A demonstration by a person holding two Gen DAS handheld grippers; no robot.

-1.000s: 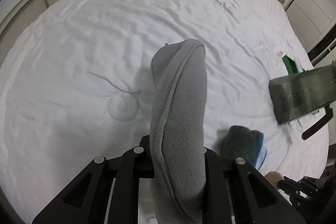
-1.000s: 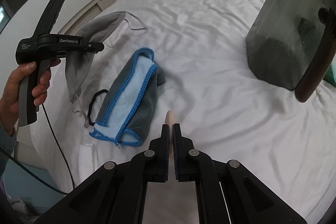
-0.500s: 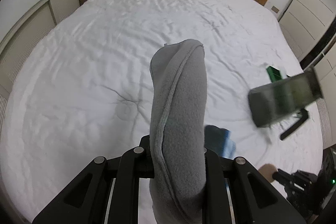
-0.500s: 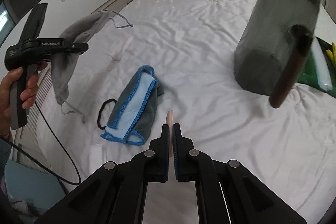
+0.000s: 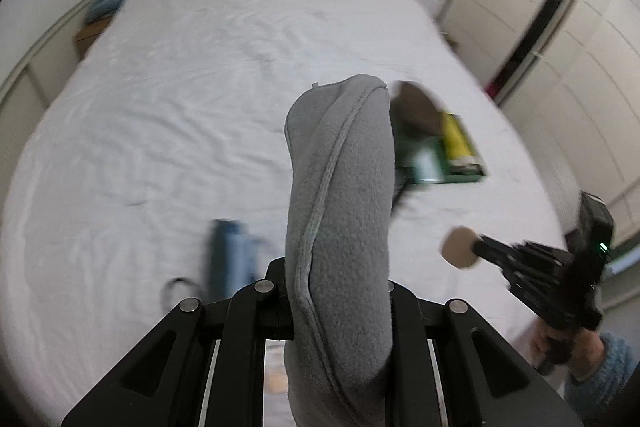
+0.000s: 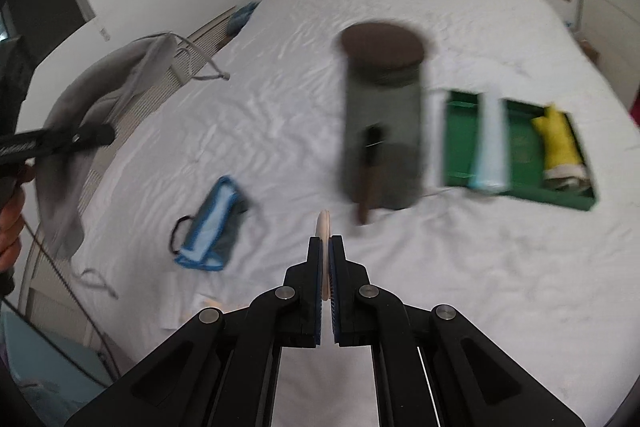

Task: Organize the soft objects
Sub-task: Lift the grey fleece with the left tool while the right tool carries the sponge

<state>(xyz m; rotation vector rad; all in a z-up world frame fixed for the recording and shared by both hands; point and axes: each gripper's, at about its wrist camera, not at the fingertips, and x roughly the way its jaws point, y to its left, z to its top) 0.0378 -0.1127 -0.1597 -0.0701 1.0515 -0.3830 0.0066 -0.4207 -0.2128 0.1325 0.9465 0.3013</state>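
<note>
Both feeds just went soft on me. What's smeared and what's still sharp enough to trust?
Left wrist view: bed and green tray motion-smeared, gray cloth in the left claw crisp. Right wrist view: dark bag and blue-edged towel streaked; right claw sharp.

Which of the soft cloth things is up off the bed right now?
The plain grey fleece cloth, clamped in the left gripper and hanging in the air. The blue-edged cloth lies loose on the white bed.
</note>
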